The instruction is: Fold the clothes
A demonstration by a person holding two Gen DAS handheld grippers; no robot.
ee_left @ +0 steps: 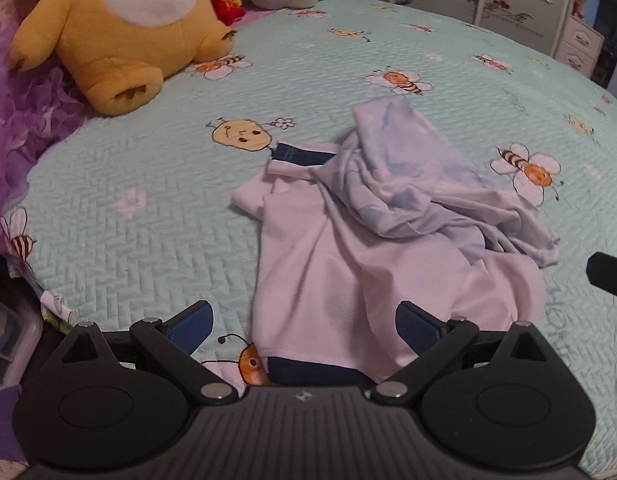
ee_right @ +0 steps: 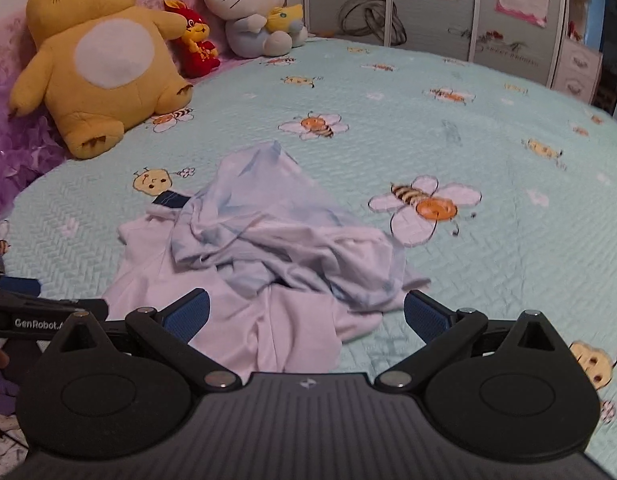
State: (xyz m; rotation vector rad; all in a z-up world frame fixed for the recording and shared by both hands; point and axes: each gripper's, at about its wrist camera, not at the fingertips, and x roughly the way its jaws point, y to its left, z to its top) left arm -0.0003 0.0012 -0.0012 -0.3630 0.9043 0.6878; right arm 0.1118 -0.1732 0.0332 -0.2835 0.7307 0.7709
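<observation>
Both grippers hang low over the near edge of the bed, each with its blue-padded fingers spread wide and nothing between them. Under the left gripper (ee_left: pixel 304 326) lies the hem of a white shirt (ee_left: pixel 328 272), whose navy band (ee_left: pixel 316 372) shows just in front of the gripper body; its right finger overlaps the cloth, though contact cannot be judged. Ahead of the right gripper (ee_right: pixel 306 314) the same white shirt (ee_right: pixel 268 320) is bunched, with a crumpled pale blue garment (ee_right: pixel 264 220) heaped on top of it and trailing to the right. A navy collar piece (ee_right: pixel 170 199) pokes out at the far left of the pile. Everything rests on a mint quilted bedspread (ee_right: pixel 488 128) printed with bees and flowers. At the left edge of the right wrist view, part of the left gripper (ee_right: pixel 48 312) shows beside the shirt. Well behind the clothes, against the headboard side, sit a large yellow plush (ee_right: pixel 100 56), a small red plush (ee_right: pixel 196 44) and a white cat plush (ee_right: pixel 252 8).
</observation>
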